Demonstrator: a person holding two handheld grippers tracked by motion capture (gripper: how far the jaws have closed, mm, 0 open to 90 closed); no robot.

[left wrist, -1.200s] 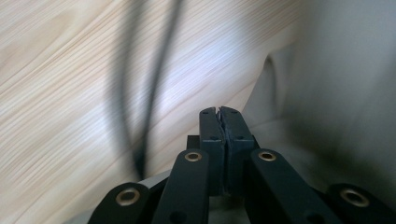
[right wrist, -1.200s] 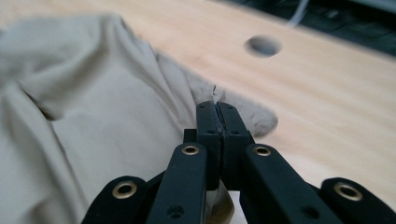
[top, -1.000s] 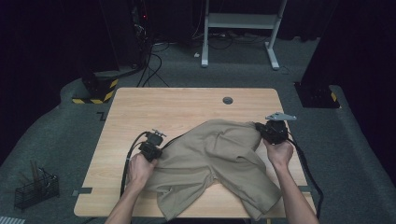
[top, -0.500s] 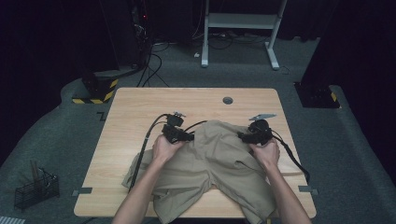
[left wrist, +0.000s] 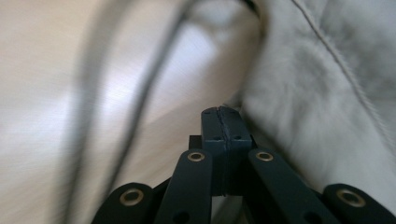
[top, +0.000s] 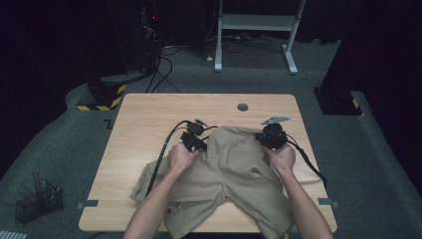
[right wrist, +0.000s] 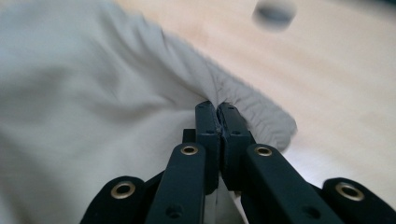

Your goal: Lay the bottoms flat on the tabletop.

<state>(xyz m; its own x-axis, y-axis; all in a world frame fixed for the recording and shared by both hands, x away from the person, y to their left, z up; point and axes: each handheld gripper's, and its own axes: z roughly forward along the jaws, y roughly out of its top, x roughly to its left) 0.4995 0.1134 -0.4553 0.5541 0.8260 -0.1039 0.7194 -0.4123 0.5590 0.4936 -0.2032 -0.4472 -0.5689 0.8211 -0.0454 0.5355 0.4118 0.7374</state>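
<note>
Both hands farther up the pale wood table than before, left tool and right tool each clamped on soft, crumpled khaki shorts.

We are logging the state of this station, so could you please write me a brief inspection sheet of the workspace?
Surface: wooden table, round grommet hole.
Job's things: beige shorts, crumpled, hems hanging over the near edge.
Clutter: nothing seen.
Grippers: left hand-held gripper shut at the waistband edge; right hand-held gripper shut on the waistband.
Cables: black cable across the table and shorts.
Surroundings: wire basket on the floor, white desk frame behind.
</note>
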